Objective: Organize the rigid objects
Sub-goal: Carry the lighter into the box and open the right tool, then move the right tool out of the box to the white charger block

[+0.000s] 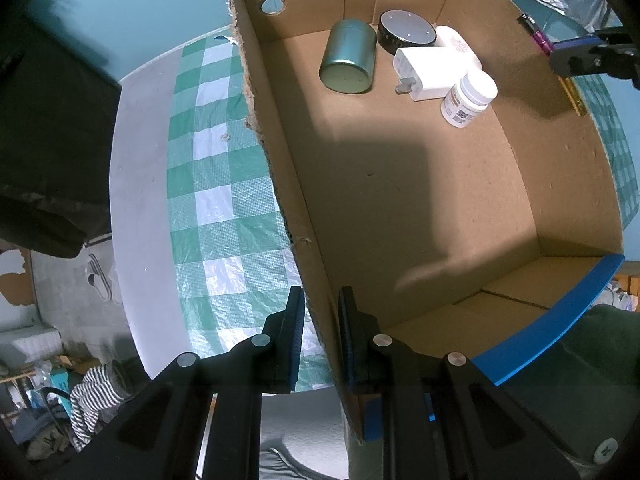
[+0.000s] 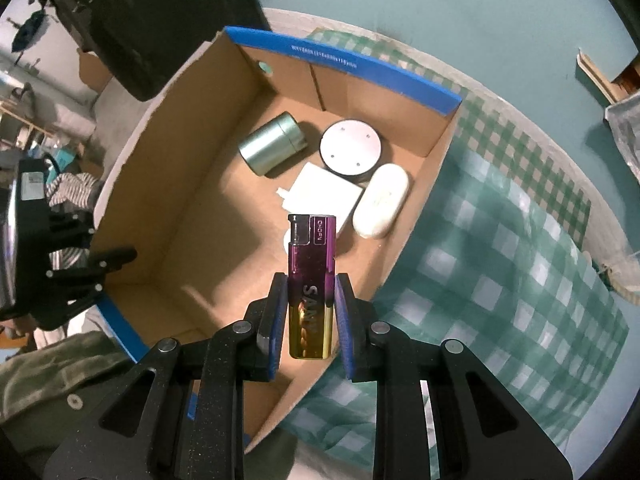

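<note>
- the right gripper (image 2: 311,312) pinches a purple-and-gold lighter (image 2: 311,286) by its lower half, top end pointing away, over the near-right part of the box (image 2: 140,184).
- the left gripper (image 1: 320,336) is pressed onto the box's left wall near its near corner, one finger on each side, steadying it.
- to do this step well: i'd carry the lighter clear over the right wall, lower it close to the floor, and let go on bare cardboard in front of the cluster, so it doesn't knock the bottle (image 1: 469,98).
- at the far end lie a tin (image 2: 272,145), a round puck (image 2: 351,148), a charger (image 2: 324,196) and a white case (image 2: 381,201), touching or nearly so.
- the box sits on a round table (image 1: 144,184) with a green checked cloth (image 2: 500,248); teal wall behind, clutter on the floor.
</note>
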A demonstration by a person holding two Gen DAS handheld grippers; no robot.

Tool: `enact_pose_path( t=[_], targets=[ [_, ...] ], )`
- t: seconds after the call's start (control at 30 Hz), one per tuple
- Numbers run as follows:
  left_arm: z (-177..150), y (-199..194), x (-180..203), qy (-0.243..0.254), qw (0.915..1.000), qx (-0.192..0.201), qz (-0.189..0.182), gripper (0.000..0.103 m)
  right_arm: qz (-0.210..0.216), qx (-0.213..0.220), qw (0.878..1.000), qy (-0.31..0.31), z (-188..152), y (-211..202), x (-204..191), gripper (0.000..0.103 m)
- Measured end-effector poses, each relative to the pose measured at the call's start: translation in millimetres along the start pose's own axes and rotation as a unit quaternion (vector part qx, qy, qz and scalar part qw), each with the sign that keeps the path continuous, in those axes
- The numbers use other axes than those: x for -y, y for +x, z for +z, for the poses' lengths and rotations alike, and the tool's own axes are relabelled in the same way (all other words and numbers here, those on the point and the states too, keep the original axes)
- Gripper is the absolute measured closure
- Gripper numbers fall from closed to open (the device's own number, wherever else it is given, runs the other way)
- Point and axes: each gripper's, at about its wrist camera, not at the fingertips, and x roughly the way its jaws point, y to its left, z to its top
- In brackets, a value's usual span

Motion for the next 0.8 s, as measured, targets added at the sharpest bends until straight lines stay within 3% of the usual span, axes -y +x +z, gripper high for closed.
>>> enact_pose_path(
  t=[0.53,0.8],
  targets=[
    [-1,0,0,0.000,1.0000,0.000,0.001,0.085,0.014,-0.012,0.999,0.033,-10,13,5,0.080],
    [-1,0,-2,-0.003,1.0000,-0.001,0.000,0.085,0.020,-0.005,0.998,0.052,-12,3,9,0.069]
  ],
)
